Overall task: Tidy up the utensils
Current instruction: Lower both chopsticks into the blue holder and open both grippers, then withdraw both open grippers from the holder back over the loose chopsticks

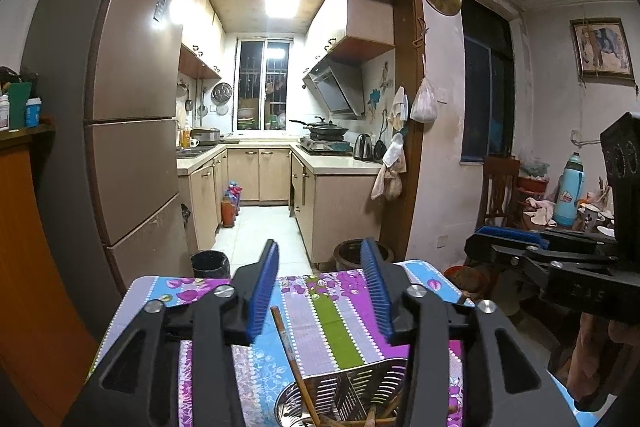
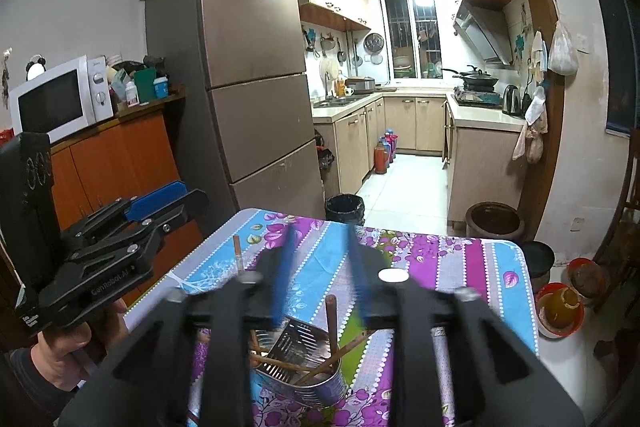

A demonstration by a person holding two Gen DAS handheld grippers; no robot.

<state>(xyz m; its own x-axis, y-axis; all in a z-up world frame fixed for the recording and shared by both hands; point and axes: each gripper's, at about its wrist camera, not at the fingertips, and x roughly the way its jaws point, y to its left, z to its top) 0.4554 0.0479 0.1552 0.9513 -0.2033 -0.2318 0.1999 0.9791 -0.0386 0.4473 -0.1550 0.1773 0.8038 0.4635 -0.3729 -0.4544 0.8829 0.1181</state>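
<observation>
Left tongs (image 1: 320, 291): parted, nothing gripped | right tongs (image 2: 320, 275): parted, empty, above chopstick holder (image 2: 300, 367)

Purple-blue floral striped tablecloth (image 2: 460, 259), silver holder (image 2: 304, 379), brown chopsticks (image 2: 331, 323)

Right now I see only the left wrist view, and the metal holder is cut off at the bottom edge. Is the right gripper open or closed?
Observer: The right gripper is open. Its blue fingers stand apart and grip nothing.
Operator: Is anything under its fingers?
Observer: Yes. One chopstick sticks up out of the metal holder, just below the gap between the fingers.
Operator: What else stands on the orange cabinet? I see only bottles.
Observer: A white microwave stands on the orange cabinet, further left than your view reaches.
</observation>
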